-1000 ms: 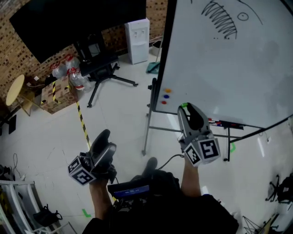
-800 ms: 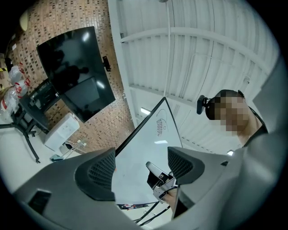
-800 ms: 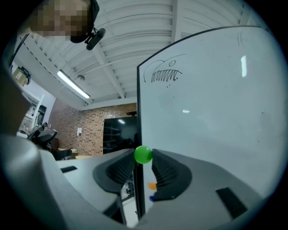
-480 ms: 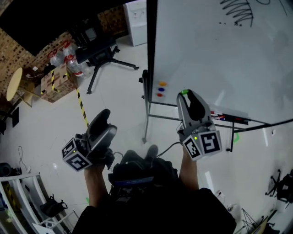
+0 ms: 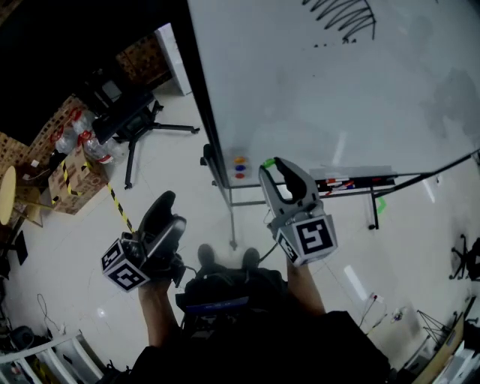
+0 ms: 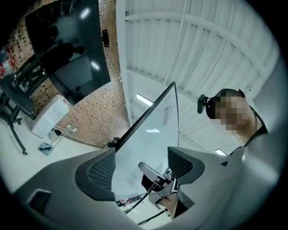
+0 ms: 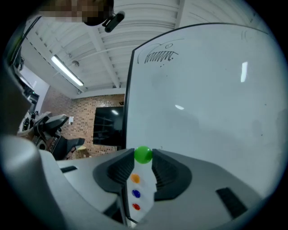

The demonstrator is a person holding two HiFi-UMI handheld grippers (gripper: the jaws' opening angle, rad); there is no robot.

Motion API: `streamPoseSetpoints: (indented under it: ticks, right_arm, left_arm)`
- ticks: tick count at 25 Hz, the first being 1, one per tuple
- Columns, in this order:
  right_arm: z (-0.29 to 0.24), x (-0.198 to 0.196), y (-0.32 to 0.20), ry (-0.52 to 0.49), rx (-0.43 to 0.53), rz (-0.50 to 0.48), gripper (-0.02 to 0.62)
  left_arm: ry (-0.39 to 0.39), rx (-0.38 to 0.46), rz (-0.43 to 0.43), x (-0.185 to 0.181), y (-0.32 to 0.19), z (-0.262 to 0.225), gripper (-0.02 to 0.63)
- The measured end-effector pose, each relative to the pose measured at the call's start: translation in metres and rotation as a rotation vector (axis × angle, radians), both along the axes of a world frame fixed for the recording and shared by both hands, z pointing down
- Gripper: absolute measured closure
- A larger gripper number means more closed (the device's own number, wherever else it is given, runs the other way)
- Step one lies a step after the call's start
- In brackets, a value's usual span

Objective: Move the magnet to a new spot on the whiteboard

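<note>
Little of the green magnet [image 5: 268,162] shows in head view, just a sliver at the tips of the right gripper [image 5: 274,165]. The whiteboard [image 5: 315,90] is cut off at top and right there. Can't tell if the magnet touches the board face or sits just off it. Right gripper view is clear: jaws drawn in narrow on the magnet, one pad each side. It's a small round glossy bright-green button, low on the board's left side, just beside the black frame edge [image 7: 127,103]. Below it, in a column on the board: orange magnet [image 7: 135,179], blue magnet [image 7: 136,193], red magnet [image 7: 136,206], close together and apart from the green one. Left gripper [image 6: 141,157] hangs low on the left, well apart from the board, jaws wide, nothing between them. Board is mostly blank to the right and farther up. A scribble [image 5: 341,13] sits near the far top edge, and a marker tray [image 5: 352,180] runs along the near edge, right of the magnets.
</note>
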State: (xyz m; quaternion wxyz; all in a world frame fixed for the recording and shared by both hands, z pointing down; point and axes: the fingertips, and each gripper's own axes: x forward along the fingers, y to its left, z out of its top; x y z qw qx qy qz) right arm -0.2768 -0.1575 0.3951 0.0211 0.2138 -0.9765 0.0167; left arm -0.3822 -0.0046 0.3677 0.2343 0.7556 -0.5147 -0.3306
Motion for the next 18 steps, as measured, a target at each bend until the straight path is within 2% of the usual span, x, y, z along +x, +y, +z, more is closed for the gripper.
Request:
streamPoseSetpoints:
  ticks: [5, 9, 16, 18]
  right_arm:
    - [0.017, -0.024, 0.005, 0.080, 0.003, 0.066, 0.453]
    - [0.026, -0.048, 0.009, 0.157, 0.056, 0.136, 0.453]
    - [0.030, -0.065, 0.002, 0.193, 0.137, 0.274, 0.453]
    - [0.032, -0.066, -0.001, 0.181, 0.129, 0.308, 0.453]
  left_arm:
    - [0.020, 0.014, 0.056, -0.029, -0.005, -0.001, 0.250]
    - [0.037, 0.017, 0.097, -0.051, -0.002, 0.000, 0.250]
    - [0.041, 0.008, 0.132, -0.080, 0.011, 0.003, 0.250]
    - [0.036, 0.005, 0.140, -0.085, 0.015, 0.003, 0.250]
